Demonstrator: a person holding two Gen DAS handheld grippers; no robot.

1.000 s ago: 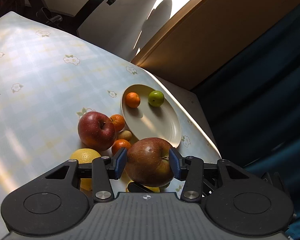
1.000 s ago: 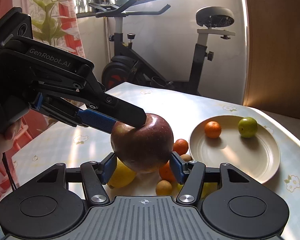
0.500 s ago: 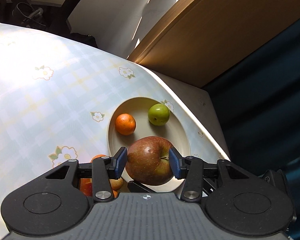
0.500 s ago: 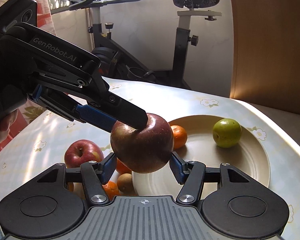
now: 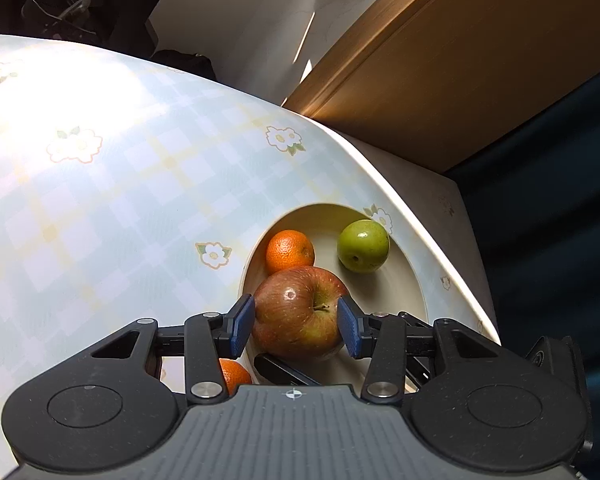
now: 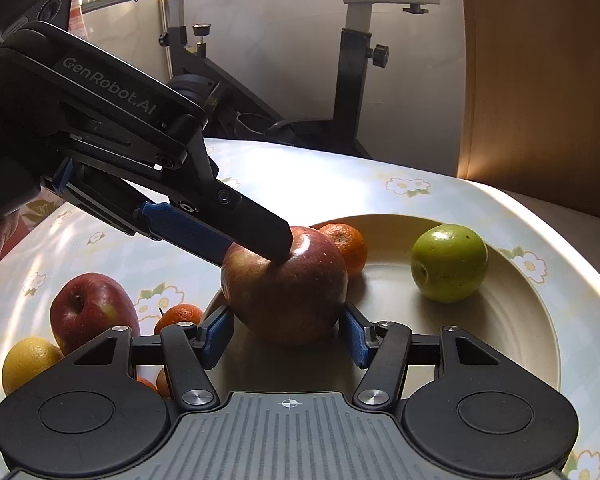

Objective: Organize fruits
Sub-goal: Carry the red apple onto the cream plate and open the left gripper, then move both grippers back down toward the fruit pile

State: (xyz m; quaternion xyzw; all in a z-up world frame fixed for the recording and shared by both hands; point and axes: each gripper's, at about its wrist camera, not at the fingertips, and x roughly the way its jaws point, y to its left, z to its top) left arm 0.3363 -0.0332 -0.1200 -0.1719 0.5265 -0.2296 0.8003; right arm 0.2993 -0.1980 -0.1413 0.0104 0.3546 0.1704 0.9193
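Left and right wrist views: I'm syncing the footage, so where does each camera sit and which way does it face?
Left wrist: behind the left tongs, looking down over the table at the plate; its pads clamp the red apple.
Right wrist: behind the right tongs, facing level toward the exercise bike; the left tongs reach in from the left.
Both share: red apple, plate, orange, green fruit.

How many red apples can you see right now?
2. One red apple is gripped by the left gripper over the plate. The second red apple lies on the table, left of the plate. Others may be hidden behind the grippers.
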